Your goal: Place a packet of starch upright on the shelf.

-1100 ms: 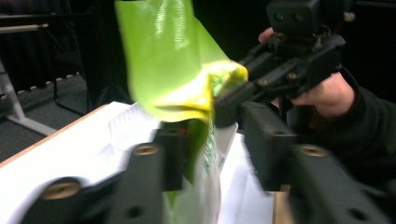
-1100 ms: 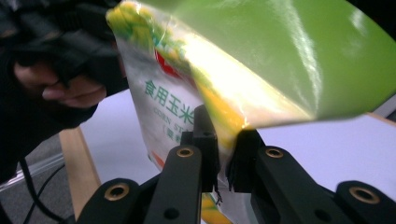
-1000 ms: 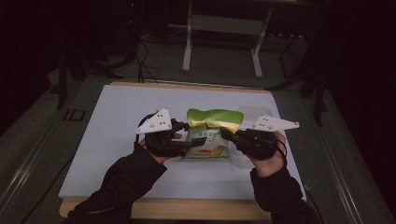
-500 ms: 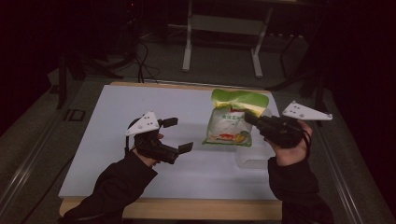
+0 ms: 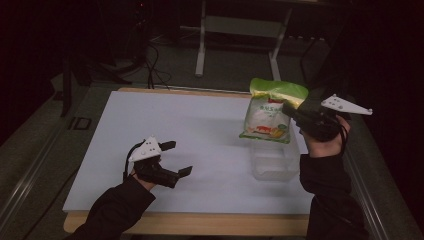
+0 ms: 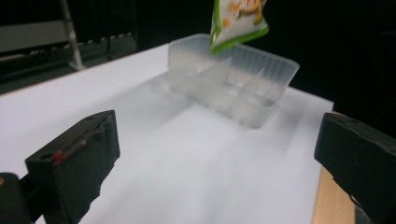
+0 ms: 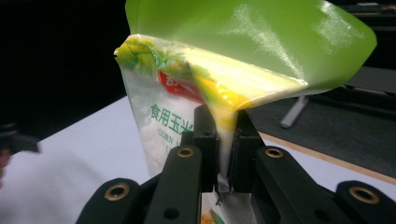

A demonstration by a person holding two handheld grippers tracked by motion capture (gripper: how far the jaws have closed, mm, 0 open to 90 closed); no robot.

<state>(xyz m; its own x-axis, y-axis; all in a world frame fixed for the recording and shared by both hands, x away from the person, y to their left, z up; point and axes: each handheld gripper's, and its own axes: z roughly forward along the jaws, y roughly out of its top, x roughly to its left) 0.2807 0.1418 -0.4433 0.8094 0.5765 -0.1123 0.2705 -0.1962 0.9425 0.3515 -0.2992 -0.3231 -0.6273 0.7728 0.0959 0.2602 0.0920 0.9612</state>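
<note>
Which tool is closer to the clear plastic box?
Right. The right tool hangs just above the clear plastic box, clamping the green bag. The left tool is open, far across the white board.

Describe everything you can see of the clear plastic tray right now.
The clear plastic tray looks like thin, translucent, ribbed plastic: rectangular, open-topped, with inner dividers forming compartments that appear empty. It sits flat and upright on the white tabletop near its right edge. The green corn starch bag hangs just above it, apparently not touching. No gripper touches it.

Item you hold: green-topped starch bag point(image 5: 267, 111), white body, hanging upright, pinched at its edge, above the clear divided tray point(image 5: 274, 163).
</note>
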